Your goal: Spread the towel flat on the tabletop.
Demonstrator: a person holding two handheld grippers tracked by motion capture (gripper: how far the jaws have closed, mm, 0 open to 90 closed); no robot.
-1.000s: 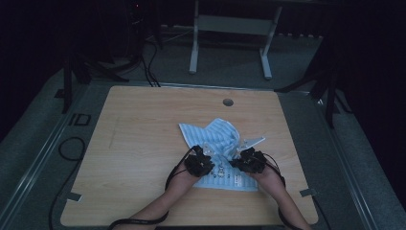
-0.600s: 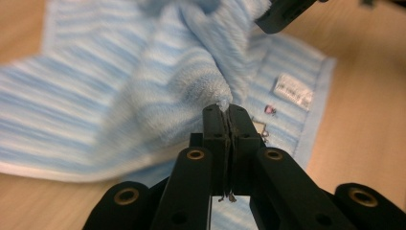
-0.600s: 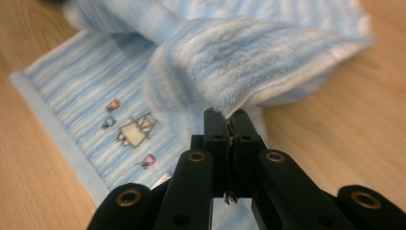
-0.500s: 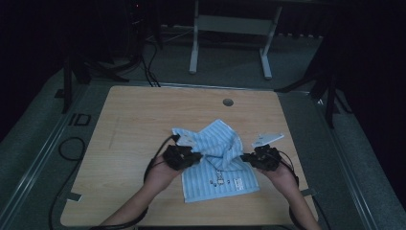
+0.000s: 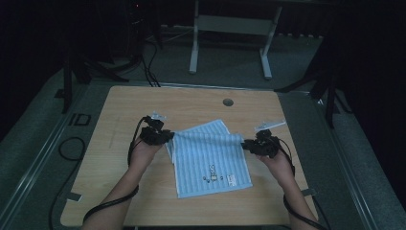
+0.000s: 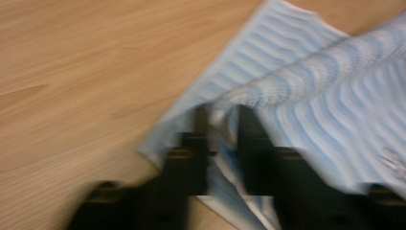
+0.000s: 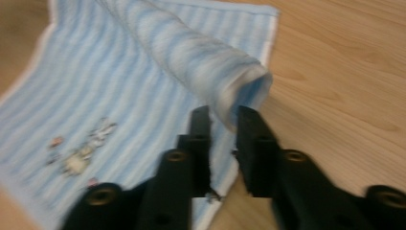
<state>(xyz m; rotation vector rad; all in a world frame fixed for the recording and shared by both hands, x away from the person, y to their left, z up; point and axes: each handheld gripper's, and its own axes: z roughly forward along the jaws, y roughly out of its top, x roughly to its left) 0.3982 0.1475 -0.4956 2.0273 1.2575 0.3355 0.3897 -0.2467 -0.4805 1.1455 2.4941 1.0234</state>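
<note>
Jaws: my left gripper point(image 5: 165, 136) and right gripper point(image 5: 245, 143) have just been opening, folded edge between them, unpinched. Light-blue striped cotton towel point(image 5: 210, 160): mid wooden table point(image 5: 119, 110), soft, limp; I'd grip corners.

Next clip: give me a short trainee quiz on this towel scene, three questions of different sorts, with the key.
1. Multiple choice: the blue striped towel lies on A) a wooden table, B) a metal tray, C) the floor.
2. True or false: the towel lies wholly flat.
3. Short answer: what sits between the fingers of the left gripper and of the right gripper?

Key
1. A.
2. False: a raised fold runs across it from one gripper to the other.
3. The ends of that raised fold. Both grippers' jaws have just been opening, with the cloth loose between them.
</note>
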